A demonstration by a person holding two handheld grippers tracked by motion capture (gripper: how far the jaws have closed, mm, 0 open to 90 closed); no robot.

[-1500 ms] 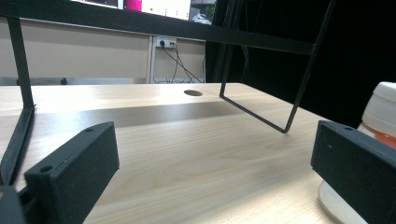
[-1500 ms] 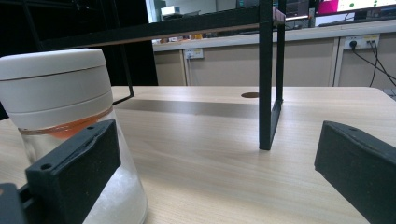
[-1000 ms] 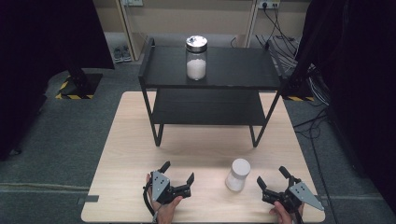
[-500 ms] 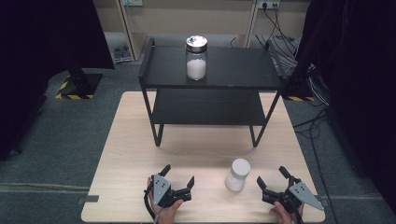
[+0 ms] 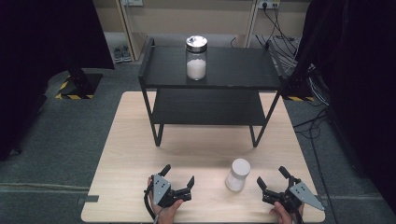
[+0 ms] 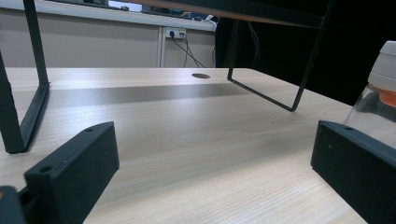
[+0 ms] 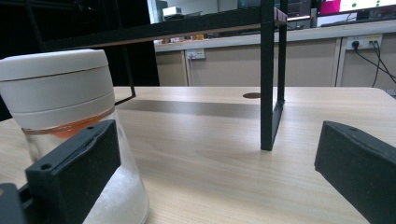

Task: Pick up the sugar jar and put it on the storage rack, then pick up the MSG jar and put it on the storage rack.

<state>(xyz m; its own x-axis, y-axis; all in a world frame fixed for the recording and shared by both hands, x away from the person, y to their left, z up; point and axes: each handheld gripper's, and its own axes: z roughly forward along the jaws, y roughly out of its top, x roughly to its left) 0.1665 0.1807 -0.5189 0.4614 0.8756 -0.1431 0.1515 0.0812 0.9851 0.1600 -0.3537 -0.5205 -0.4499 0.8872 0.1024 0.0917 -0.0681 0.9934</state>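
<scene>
Both claws spread wide and empty, low at my edge of the table (image 5: 130, 140).

My right gripper (image 5: 272, 178) has its jaws apart, with the white-lidded jar (image 5: 237, 174) upright just beside its left jaw, not between them. My left gripper (image 5: 178, 175) gapes too, holding nothing, the jar near its right side. Farther out stands the black shelf (image 5: 219, 84), a second jar (image 5: 196, 58) on its top tier.

A white-lidded jar (image 5: 237, 174) with an orange seal band is standing on the pale wood-grain surface (image 5: 126, 154); the shelf (image 5: 210, 74) is showing black.
</scene>
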